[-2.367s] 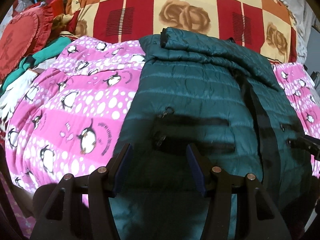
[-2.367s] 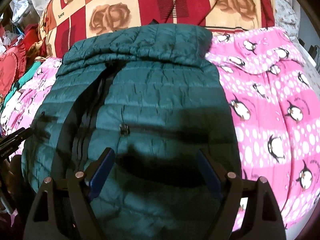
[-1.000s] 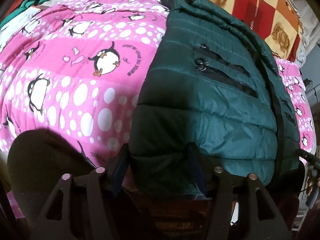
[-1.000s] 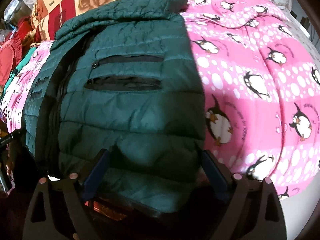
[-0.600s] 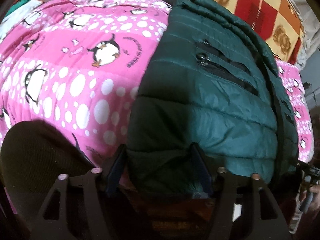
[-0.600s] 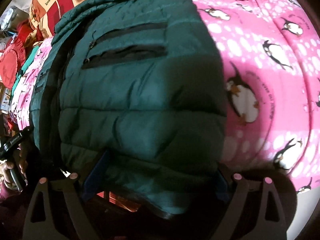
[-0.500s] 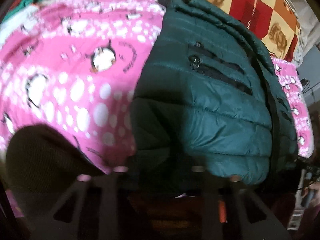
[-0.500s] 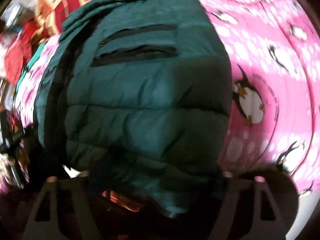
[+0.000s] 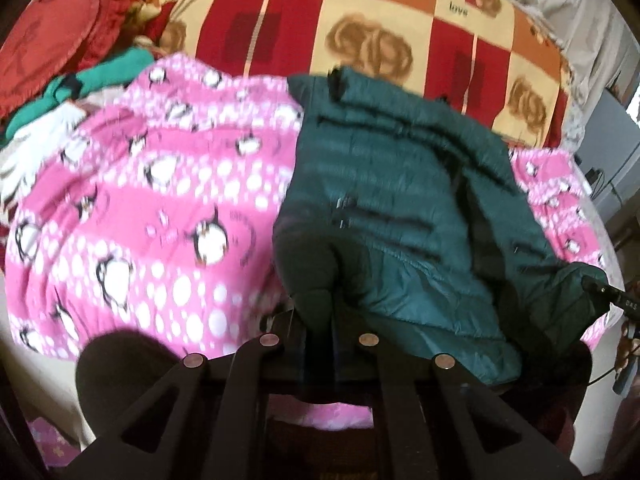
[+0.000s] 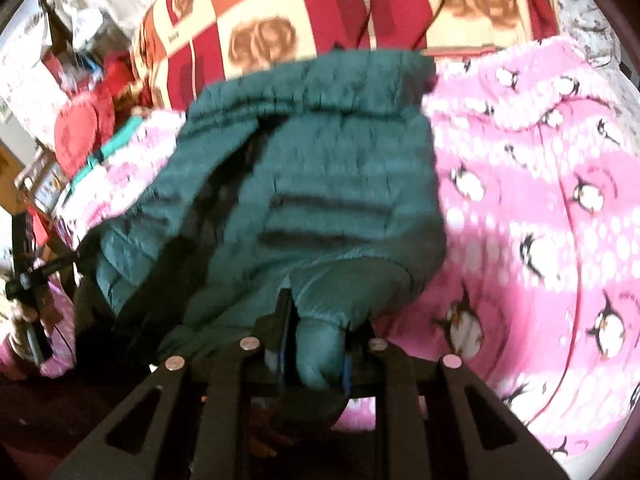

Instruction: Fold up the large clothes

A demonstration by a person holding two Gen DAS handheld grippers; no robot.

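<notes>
A dark green quilted puffer jacket (image 9: 404, 200) lies on a pink penguin blanket (image 9: 152, 208), collar toward the far pillow. My left gripper (image 9: 316, 316) is shut on the jacket's bottom hem at its left corner and lifts it off the bed. My right gripper (image 10: 314, 344) is shut on the hem of the jacket (image 10: 340, 184) at its right corner, with a bunch of green fabric pinched between the jaws. The other gripper's tip shows at the right edge of the left wrist view (image 9: 608, 292). Both views are motion-blurred.
A large checked red, orange and cream pillow (image 9: 360, 28) with rose prints lies behind the jacket. A red ruffled cushion (image 9: 52, 40) and teal clothes (image 9: 96, 80) sit at the far left. The pink blanket (image 10: 552, 208) spreads to the right; the bed edge is near me.
Both grippers have closed on the jacket's bottom hem and raised it. The views have tilted up, so the pillow is back in view and the hem is bunched and lifted.
</notes>
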